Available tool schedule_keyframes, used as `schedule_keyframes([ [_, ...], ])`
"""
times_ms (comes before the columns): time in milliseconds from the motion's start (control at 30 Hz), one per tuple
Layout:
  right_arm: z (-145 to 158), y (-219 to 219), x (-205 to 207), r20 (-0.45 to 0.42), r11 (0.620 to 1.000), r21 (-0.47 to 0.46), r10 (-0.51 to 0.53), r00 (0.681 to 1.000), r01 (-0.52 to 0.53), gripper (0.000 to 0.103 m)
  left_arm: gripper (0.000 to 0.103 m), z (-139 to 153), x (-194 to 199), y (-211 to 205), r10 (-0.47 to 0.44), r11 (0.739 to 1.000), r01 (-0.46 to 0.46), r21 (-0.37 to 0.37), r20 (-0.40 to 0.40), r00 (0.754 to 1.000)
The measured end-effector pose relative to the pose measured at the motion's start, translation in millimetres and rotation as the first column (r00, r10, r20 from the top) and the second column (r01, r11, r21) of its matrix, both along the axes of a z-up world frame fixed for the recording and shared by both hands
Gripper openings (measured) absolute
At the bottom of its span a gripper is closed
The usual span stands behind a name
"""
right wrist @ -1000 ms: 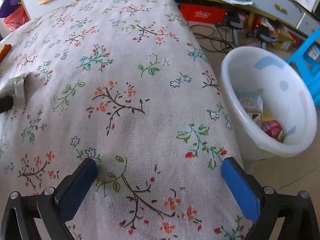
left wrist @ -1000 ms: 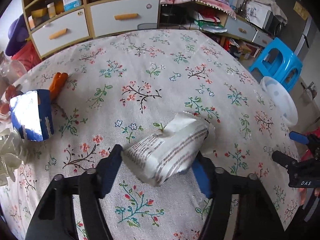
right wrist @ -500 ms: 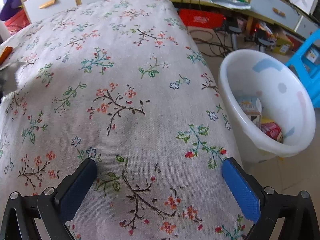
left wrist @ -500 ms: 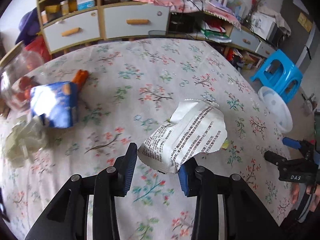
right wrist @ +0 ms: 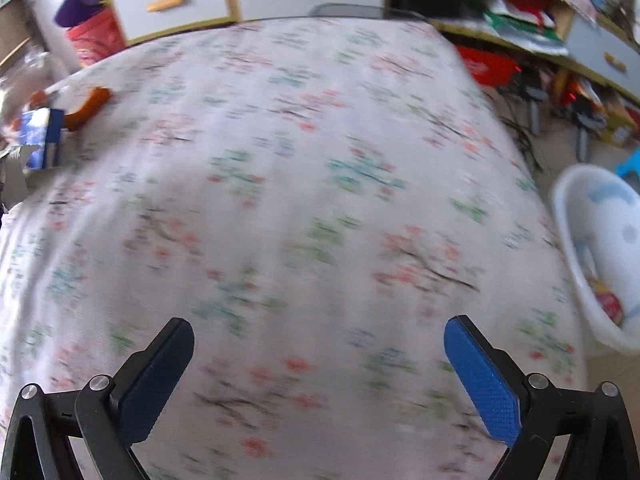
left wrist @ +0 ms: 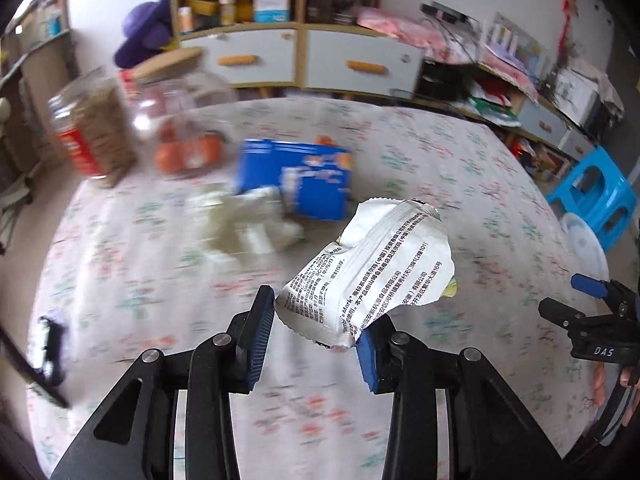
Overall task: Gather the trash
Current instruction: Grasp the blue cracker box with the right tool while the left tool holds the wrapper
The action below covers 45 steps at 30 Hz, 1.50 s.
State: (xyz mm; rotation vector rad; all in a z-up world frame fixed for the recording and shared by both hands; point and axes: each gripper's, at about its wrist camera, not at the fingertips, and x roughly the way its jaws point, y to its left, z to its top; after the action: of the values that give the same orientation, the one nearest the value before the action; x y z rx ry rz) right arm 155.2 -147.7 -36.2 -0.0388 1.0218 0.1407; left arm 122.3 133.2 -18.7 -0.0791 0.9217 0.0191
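Motion blur smears the clear jars (left wrist: pixel 120 128) at the table's far left edge, beside the blue cardboard box (left wrist: pixel 296 178) and crumpled pale plastic (left wrist: pixel 248 224). The left gripper (left wrist: pixel 316 332) pinches a crinkled white printed snack wrapper (left wrist: pixel 372 272) above the floral tablecloth (left wrist: pixel 140 280). Rightward, the right gripper (right wrist: pixel 320 376) hangs spread and empty, the white plastic bin (right wrist: pixel 592 248) cut off past the table's right edge.

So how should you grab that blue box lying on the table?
Grip the blue box across its narrow thickness, coming from above with the open right gripper. It lies flat, its broad face too wide. The crumpled clear plastic touches its near edge, so take the far half.
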Motion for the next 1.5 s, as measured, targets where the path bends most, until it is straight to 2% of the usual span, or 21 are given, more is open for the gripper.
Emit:
schedule_keyframes([
  [200,1.9,54.5,7.3,0.029,0.996,0.015,0.088,0.996,-0.089,0.103,0.040,-5.2,-22.7,52.2,0.080,0.996,-0.081,0.031,0.006,0.997],
  [400,-3.4,107.8,7.8,0.066,0.988,-0.034,0.152,0.986,-0.150,0.103,0.040,-11.4,-33.3,102.6,0.163,0.987,-0.163,0.011,-0.006,0.987],
  [633,-3.7,159.4,20.3,0.041,0.982,-0.004,0.187,0.982,-0.187,0.103,0.040,-24.9,-40.7,141.6,0.218,0.975,-0.220,-0.039,-0.042,0.975],
  [767,5.4,188.3,41.8,0.044,0.979,0.069,0.190,0.981,-0.192,0.103,0.040,-22.2,-42.0,150.3,0.225,0.972,-0.227,-0.065,-0.031,0.974],
  [967,13.8,211.4,78.0,0.066,0.982,0.113,0.145,0.987,-0.152,0.103,0.040,-12.1,-41.6,153.5,0.220,0.972,-0.219,-0.084,0.001,0.976],
  [1167,29.2,227.5,106.4,0.083,0.978,0.066,0.194,0.977,-0.200,0.103,0.040,-6.5,-40.1,156.6,0.217,0.973,-0.215,-0.084,0.014,0.976],
  [1267,40.1,230.7,116.6,0.110,0.972,0.074,0.216,0.970,-0.225,0.102,0.040,-9.9,-36.1,154.2,0.210,0.975,-0.209,-0.071,0.007,0.978],
  [1367,44.1,233.8,125.6,0.113,0.958,0.121,0.246,0.963,-0.260,0.093,0.040,-14.3,-32.6,152.7,0.204,0.976,-0.204,-0.071,-0.009,0.979],
  [1500,35.7,240.1,136.3,0.069,0.943,0.160,0.284,0.956,-0.292,0.083,0.040,-16.9,-28.4,149.0,0.197,0.978,-0.198,-0.072,-0.022,0.980],
])
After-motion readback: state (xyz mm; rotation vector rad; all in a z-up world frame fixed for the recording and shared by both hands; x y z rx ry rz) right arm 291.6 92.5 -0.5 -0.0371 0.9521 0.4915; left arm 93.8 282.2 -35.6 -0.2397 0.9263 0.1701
